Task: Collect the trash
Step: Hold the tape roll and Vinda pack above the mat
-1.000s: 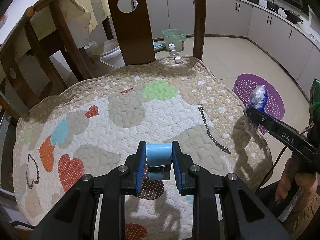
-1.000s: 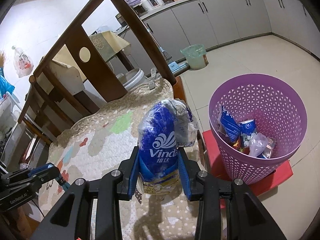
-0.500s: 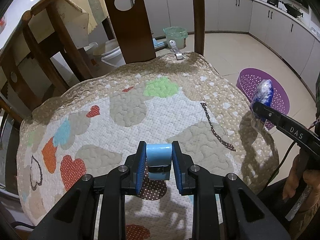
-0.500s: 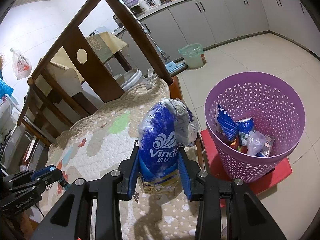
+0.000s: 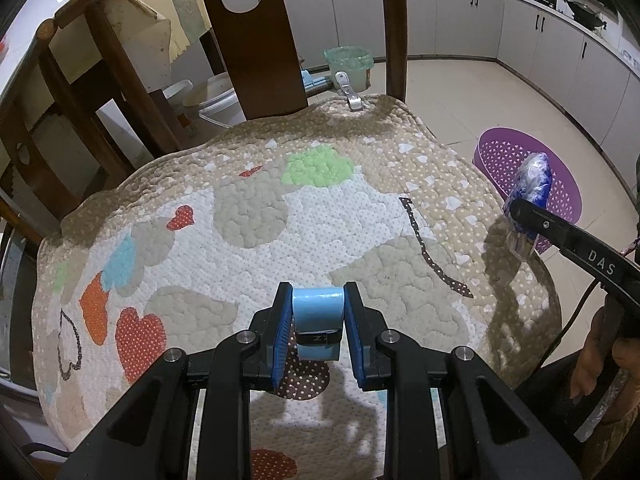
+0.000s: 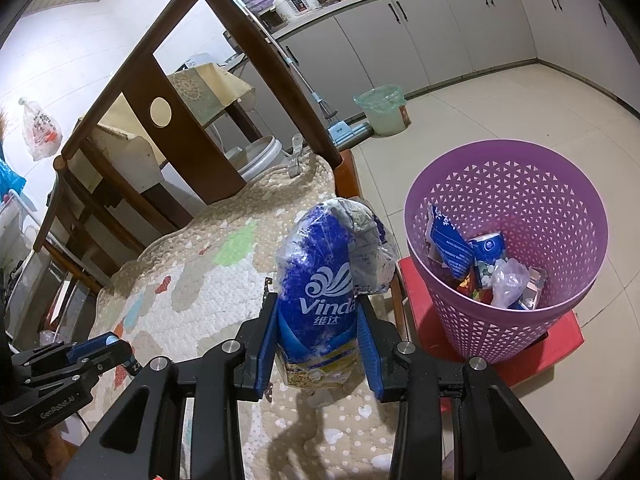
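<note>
Quilted, heart-patterned padding covers the wooden chair seat (image 5: 248, 232) under the left gripper (image 5: 318, 320), whose blue pads clamp one small light-blue packet (image 5: 318, 312), its label mostly hidden. From the right wrist, the right gripper (image 6: 318, 336) squeezes one crinkled blue plastic tissue wrapper (image 6: 320, 280) above the seat edge, beside one perforated purple basket (image 6: 508, 208) holding several scraps.

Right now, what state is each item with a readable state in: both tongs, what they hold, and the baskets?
Left tongs: shut on light blue item.
Light blue item: gripped, lifted above the quilted chair cushion.
Right tongs: shut on blue Vinda wrapper.
Blue Vinda wrapper: crumpled, held upright, not yet binned.
Purple basket: upright on red stool, partly filled with trash.
Green-lined bin: upright on floor.
</note>
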`<state>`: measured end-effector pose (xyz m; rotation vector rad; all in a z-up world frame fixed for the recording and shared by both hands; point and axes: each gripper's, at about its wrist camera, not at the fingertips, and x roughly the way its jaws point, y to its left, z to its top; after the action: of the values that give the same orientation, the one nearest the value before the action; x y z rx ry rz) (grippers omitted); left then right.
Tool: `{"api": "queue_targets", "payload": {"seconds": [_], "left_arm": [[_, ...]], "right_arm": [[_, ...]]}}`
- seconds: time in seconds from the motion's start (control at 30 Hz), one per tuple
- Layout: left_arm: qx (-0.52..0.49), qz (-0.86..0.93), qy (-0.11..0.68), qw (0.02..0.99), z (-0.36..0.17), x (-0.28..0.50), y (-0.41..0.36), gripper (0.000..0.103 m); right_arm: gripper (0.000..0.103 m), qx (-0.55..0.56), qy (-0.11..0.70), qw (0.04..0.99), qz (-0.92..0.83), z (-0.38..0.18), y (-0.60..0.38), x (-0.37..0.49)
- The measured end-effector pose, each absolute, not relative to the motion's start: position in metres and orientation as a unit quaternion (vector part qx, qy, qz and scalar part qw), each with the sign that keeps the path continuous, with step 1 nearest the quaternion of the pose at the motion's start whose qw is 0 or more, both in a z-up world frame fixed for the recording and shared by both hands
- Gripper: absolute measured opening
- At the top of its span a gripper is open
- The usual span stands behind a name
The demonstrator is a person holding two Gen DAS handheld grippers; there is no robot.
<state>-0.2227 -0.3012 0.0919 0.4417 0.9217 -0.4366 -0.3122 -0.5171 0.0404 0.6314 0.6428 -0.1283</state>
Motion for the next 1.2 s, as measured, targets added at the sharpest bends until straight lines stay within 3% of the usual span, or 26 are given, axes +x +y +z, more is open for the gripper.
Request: {"api": "queue_targets", "payload": {"seconds": [1.2], "left_arm": [[0.221, -0.212, 0.444, 0.842, 0.081, -0.223, -0.309, 0.024]], "right_arm": [[0.040, 0.309, 0.311, 0.897, -0.064, 0.039, -0.519, -0.315]]}}
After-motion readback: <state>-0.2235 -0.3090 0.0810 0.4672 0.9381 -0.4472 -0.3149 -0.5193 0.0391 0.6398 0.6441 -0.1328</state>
